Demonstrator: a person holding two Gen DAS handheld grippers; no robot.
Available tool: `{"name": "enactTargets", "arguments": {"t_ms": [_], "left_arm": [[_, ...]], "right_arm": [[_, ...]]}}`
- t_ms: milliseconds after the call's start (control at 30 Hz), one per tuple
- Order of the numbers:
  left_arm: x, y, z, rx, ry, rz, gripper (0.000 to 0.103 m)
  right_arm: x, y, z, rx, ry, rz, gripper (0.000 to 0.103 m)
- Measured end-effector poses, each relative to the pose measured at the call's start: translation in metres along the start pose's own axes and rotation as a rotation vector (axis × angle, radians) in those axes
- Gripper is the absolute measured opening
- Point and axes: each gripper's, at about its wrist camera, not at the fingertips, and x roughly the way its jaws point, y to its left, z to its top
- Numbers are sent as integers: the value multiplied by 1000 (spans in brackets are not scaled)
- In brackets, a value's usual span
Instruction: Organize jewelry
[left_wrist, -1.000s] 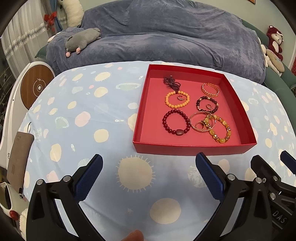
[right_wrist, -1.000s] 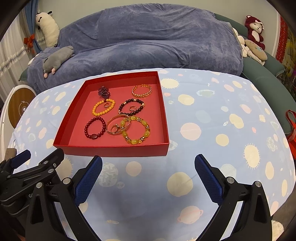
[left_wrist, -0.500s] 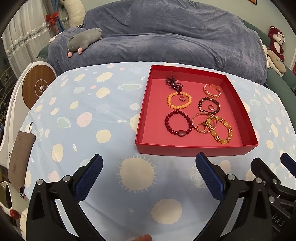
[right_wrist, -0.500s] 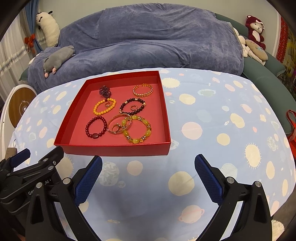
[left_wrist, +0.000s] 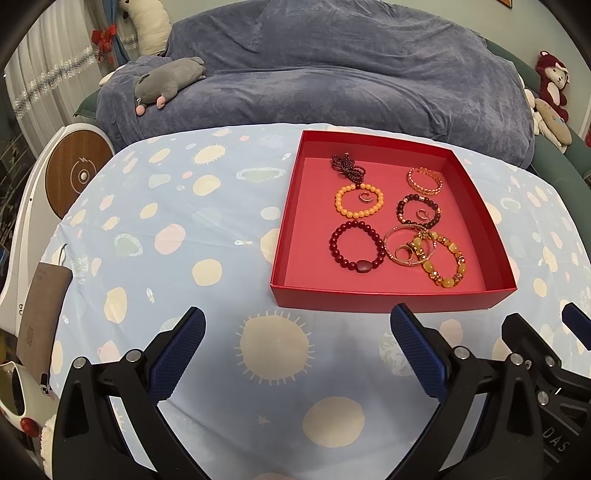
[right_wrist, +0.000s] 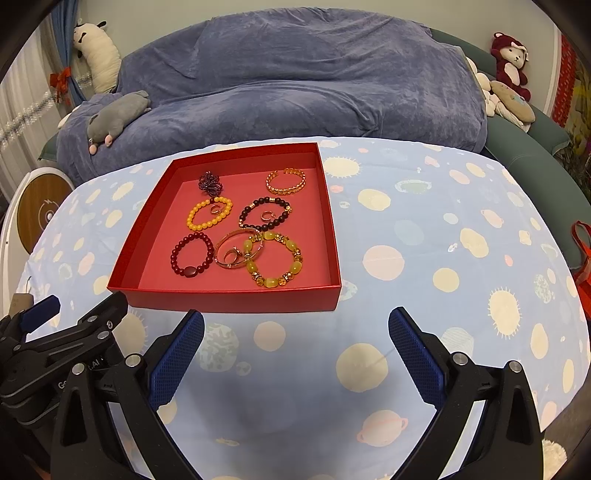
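A shallow red box lies on the table and holds several bracelets and rings: a dark red bead bracelet, an orange one, a yellow stone one, a dark bead one, a gold cuff, a thin bangle and a purple bead cluster. My left gripper is open and empty, short of the box's near left side. My right gripper is open and empty, short of the box's near right corner.
The table wears a light blue cloth with planet prints. A sofa under a blue-grey cover stands behind, with plush toys on it. A white and wood round device stands at the left. A brown tag lies at the left table edge.
Both grippers have drawn back and up a little from the box, so it sits slightly farther away. Both stay open and empty. The jewelry has not moved.
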Motion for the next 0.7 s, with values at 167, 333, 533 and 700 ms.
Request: {"name": "enactTargets", "arguments": {"t_ms": [167, 333, 533, 700], "left_arm": [[0, 0, 0, -3, 9, -5, 96], [0, 1, -1, -5, 6, 7, 96], [1, 1, -1, -4, 7, 8, 96], [2, 1, -2, 1, 9, 8, 96]], "right_arm": [[0, 0, 0, -1, 1, 0, 96], [1, 1, 0, -2, 4, 1, 96], [2, 1, -1, -1, 4, 1, 96], [2, 1, -1, 0, 6, 2, 96]]}}
